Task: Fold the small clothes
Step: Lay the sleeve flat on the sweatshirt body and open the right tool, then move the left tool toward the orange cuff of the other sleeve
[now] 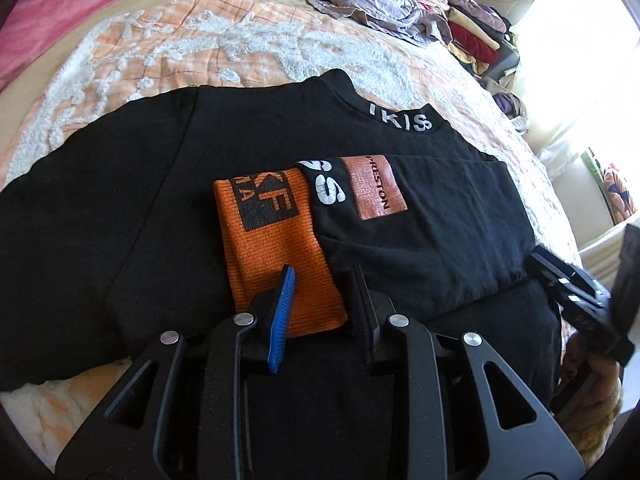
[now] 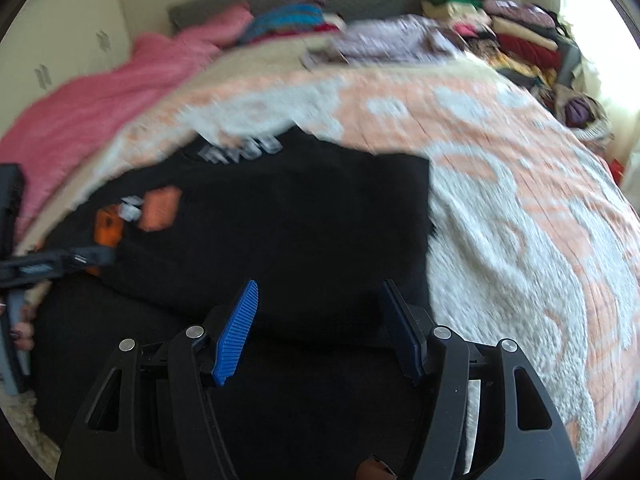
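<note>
Black top (image 1: 120,200) on bedspread (image 1: 200,48), orange cuff (image 1: 276,248) between left fingers (image 1: 286,292)

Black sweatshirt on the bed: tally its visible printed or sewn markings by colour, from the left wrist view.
On the black sweatshirt:
White lettering: 2, the collar text and the sleeve letters
Orange: 2, the ribbed cuff and the PRESTON patch
Total: 4

A home bedroom: a bed (image 1: 248,48) with a pink pillow (image 1: 60,4), and piled clothes (image 1: 472,28) beside a bright window (image 1: 580,40)
</note>
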Available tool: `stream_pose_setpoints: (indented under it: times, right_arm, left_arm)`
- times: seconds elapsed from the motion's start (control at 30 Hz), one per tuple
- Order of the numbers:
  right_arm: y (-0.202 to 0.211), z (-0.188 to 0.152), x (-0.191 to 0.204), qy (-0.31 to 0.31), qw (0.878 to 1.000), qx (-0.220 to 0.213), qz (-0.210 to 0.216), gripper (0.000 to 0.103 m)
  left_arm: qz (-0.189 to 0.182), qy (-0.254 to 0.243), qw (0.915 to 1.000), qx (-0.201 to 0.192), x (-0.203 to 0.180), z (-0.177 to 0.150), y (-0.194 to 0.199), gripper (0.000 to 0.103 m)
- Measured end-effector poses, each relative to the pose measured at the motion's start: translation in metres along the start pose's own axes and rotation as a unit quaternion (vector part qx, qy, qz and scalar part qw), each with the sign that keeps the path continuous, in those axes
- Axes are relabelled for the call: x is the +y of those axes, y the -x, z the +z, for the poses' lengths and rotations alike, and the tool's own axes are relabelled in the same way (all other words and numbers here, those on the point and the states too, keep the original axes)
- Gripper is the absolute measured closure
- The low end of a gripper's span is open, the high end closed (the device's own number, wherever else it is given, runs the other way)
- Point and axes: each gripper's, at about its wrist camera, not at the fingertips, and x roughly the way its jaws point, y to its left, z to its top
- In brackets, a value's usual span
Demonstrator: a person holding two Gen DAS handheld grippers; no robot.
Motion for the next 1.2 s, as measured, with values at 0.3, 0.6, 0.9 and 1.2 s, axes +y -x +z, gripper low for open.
stream_pose_setpoints:
  times: [0.3,0.6,0.9,1.2]
  right_arm:
    - [0.0,-0.003,0.002,0.005,1.0,-0.011,0.014,0.041]
    - [0.014,0.0,0.004,0.003,0.999,-0.032,0.027,0.015]
    - [0.017,0.001,0.006,-0.008,0.999,-0.041,0.029,0.005]
    - [0.029,0.002,0.017,0.007,0.997,-0.072,0.036,0.005]
  left_arm:
    - [-0.004,-0.015,0.9998,-0.01,-0.004,-0.006,0.011,0.07]
    - [0.013,-0.025,0.9991,-0.03,-0.003,-0.013,0.03,0.051]
    - [0.023,0.02,0.9978,-0.059,0.012,-0.016,0.05,0.014]
    - [0.046,0.024,0.9956,-0.078,0.013,-0.02,0.063,0.011]
